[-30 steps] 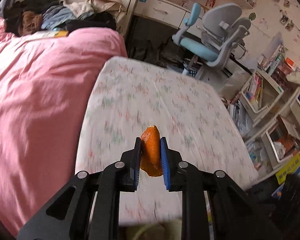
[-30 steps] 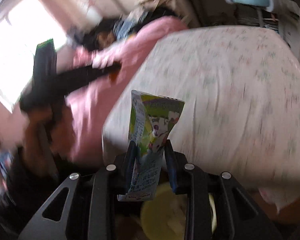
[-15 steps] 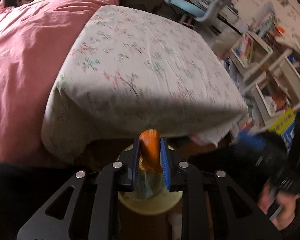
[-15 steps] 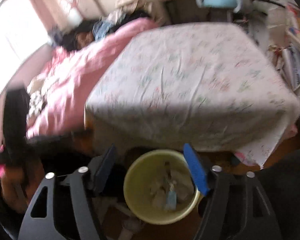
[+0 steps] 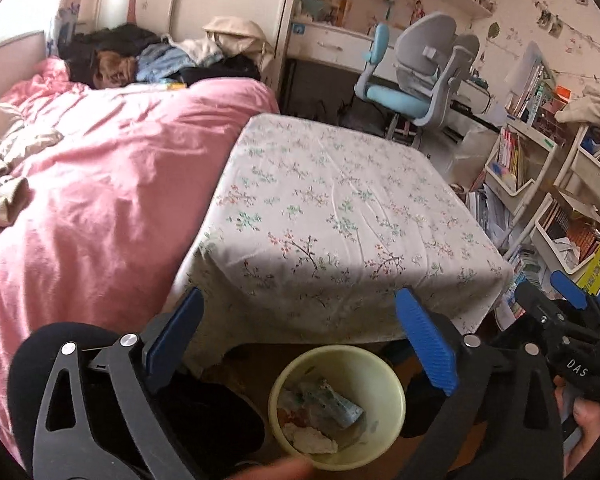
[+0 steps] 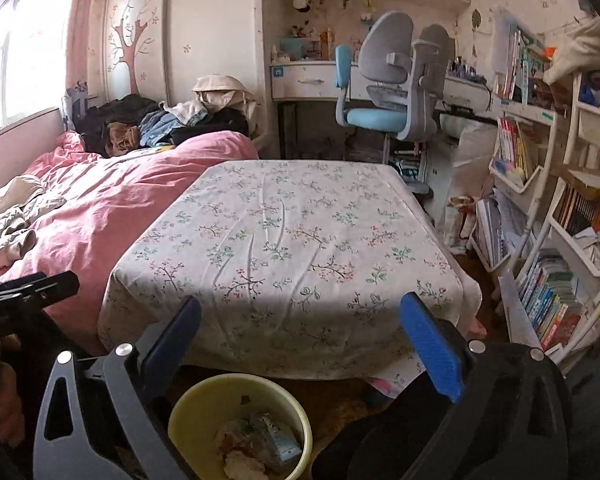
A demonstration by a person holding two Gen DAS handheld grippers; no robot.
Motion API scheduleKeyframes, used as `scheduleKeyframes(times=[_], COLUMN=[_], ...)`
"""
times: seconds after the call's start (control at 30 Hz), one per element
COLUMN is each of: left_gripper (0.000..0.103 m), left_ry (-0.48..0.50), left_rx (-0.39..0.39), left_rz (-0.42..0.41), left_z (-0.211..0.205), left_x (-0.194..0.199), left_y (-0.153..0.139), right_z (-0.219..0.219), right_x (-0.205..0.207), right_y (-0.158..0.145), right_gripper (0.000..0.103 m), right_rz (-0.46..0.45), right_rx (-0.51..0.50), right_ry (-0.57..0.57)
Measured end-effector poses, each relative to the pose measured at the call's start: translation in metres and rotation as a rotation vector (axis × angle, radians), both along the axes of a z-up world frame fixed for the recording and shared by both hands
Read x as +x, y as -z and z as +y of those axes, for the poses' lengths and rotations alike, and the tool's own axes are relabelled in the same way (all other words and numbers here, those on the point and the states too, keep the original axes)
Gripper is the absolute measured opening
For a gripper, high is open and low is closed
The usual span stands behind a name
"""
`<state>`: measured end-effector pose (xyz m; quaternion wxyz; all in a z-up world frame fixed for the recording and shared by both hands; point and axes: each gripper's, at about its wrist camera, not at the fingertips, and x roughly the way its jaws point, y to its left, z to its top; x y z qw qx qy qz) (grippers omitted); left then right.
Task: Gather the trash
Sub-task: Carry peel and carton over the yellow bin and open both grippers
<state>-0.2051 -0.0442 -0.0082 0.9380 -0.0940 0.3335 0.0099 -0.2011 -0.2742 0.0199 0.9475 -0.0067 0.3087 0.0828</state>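
Both drops look done. Left hand-held gripper (image 5: 298,344) has just been opening, jaws now spread wide w/ nothing between them; same for the right hand-held gripper (image 6: 300,348), wide and empty. Trash (image 5: 320,408) sits in the yellow bin (image 5: 392,384) on the floor, just below the near edge of the desk (image 5: 340,200) (floral cloth, top looks bare).

Doing this step well, imo:
- Keep jaws fully spread while backing off, so a pad doesn't snag a wrapper and drag it back out.
- Pull up and away from the bin rim; don't clip it, a light plastic bin prob tips easily.
- Two grippers close together over one bin, so clear one before swinging the other.
- Scan desk + floor for leftovers before calling it done.

View diffs:
- Left wrist: looks more steeply into the bin, contents clearer (crumpled paper, bluish carton). Also catches the right gripper and the hand (image 5: 584,420) holding it at the right edge.
- Right wrist: bin (image 6: 180,412) sits lower left, partly hidden behind the left finger. Shows the window (image 6: 16,60) and the bookshelf (image 6: 540,184) more fully; the left gripper is only a dark sliver at the left edge.
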Motion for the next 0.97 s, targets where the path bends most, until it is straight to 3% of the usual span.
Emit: scheduleKeyframes(times=[0.27,0.63,0.7,0.83,0.97], left_gripper=[0.096,0.096,0.096,0.096,0.096], left_ry=[-0.049,0.033,0.046,0.055,0.019], left_rx=[0.084,0.217,0.211,0.132,0.090], left_rz=[-0.102,-0.137,-0.118,-0.004,-0.032], left_z=[-0.002,-0.028,-0.028,-0.016,-0.004], left_x=[-0.012,-0.021,-0.018,-0.006,-0.007], left_y=[-0.010,-0.010,-0.009,-0.003,-0.003], right_z=[0.002,0.004,0.002,0.004,0.011], right_x=[-0.009,-0.009,-0.007,-0.005,-0.005], right_y=[0.002,0.007,0.007,0.008,0.009], right_gripper=[0.095,0.095,0.095,0.095,0.095], right_rz=[-0.001,0.002,0.004,0.012,0.012], right_rx=[-0.019,-0.018,-0.008,-0.013,-0.040], right_ry=[-0.017,0.014,0.027,0.031,0.017])
